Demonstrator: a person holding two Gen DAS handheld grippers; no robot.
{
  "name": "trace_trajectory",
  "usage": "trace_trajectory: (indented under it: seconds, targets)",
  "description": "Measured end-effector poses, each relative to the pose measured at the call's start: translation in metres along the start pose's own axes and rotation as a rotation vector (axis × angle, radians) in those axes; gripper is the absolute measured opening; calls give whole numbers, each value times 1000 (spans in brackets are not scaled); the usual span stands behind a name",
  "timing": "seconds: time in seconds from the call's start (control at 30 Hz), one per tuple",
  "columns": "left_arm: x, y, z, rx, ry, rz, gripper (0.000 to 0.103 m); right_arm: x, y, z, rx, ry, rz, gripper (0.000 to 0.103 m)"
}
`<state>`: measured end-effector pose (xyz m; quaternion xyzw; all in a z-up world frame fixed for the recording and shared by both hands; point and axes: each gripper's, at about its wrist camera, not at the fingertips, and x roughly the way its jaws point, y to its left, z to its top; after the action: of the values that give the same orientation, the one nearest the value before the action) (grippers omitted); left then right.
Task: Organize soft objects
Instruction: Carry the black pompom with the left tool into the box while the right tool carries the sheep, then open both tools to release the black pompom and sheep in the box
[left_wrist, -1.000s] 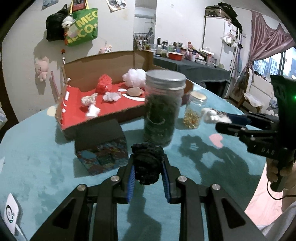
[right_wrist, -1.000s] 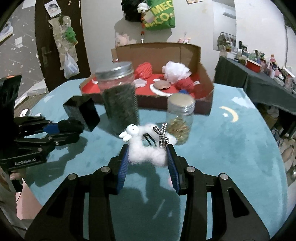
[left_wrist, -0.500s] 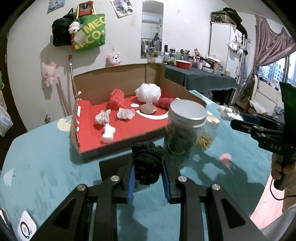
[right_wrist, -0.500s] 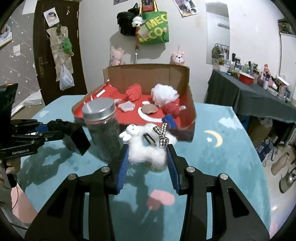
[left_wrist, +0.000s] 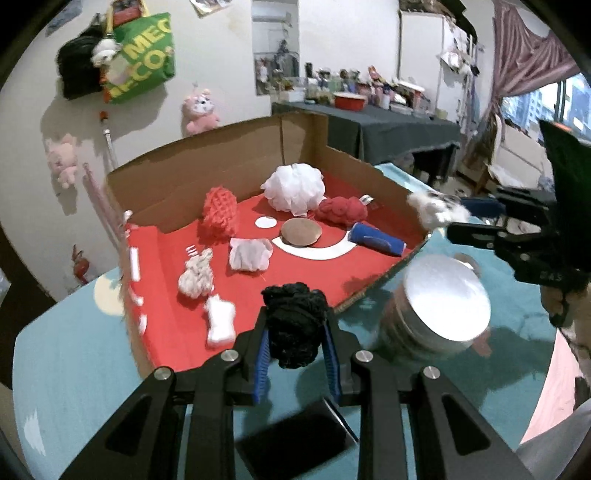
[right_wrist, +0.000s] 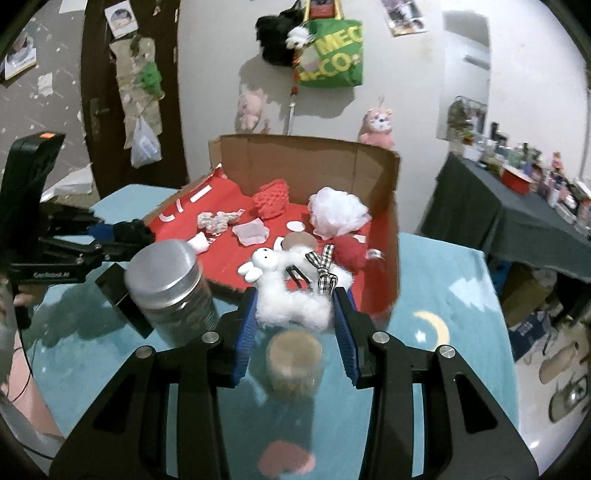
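Observation:
My left gripper (left_wrist: 295, 332) is shut on a black fuzzy ball (left_wrist: 294, 325), held above the near edge of the cardboard box (left_wrist: 229, 155) with a red floor. My right gripper (right_wrist: 295, 306) is shut on a white plush bunny (right_wrist: 291, 291) with a checked bow, raised over the table just short of the box (right_wrist: 306, 155). Several soft things lie inside the box: a white puff (left_wrist: 293, 186), a red knit ball (left_wrist: 220, 214), a red lump (left_wrist: 341, 209), a blue roll (left_wrist: 376, 239). Seen from the left wrist, the right gripper (left_wrist: 439, 218) carries the bunny at the box's right wall.
A big silver-lidded jar (left_wrist: 441, 306) and a small jar (right_wrist: 294, 356) with a tan lid stand on the teal table (right_wrist: 454, 280) before the box. A black box (left_wrist: 295, 443) lies below my left gripper. A person's hand (left_wrist: 561, 299) holds the right gripper.
Both grippers have risen and moved toward the box, each keeping hold of its soft toy. The jars have dropped lower in both views.

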<state>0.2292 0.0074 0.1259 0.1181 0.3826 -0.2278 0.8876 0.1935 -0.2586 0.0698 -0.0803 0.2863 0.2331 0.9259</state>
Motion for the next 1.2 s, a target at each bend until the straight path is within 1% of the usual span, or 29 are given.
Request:
trace_trajectory:
  seconds: [0.13,0.23,0.3,0.57,0.67,0.83,0.93,1.2]
  targets:
    - [28,6,15,30,65,-24,27,33,-5,19,-64,54,41,38]
    - [50,12,22,46,116,-31,27,58,-6,27,-101,109,66,38]
    - [62,14,27,53,143,-46,27,74,-7,31,-119,145,99,38]
    - [99,11,39,108,231,-86,27,131,-14,43,-141,319,218,38]
    - [113,11,41,113,274,-89,27,142,-15,45,-147,362,230,38]
    - [130,13,43,118,321,-76,28,161,-15,45,-156,435,247,38]
    - [135,13,44,119,343,-73,28,170,-15,44,-168,475,232,38]
    - [137,5,45,146,361,-62,29,178,-10,41,-197,512,230,40]
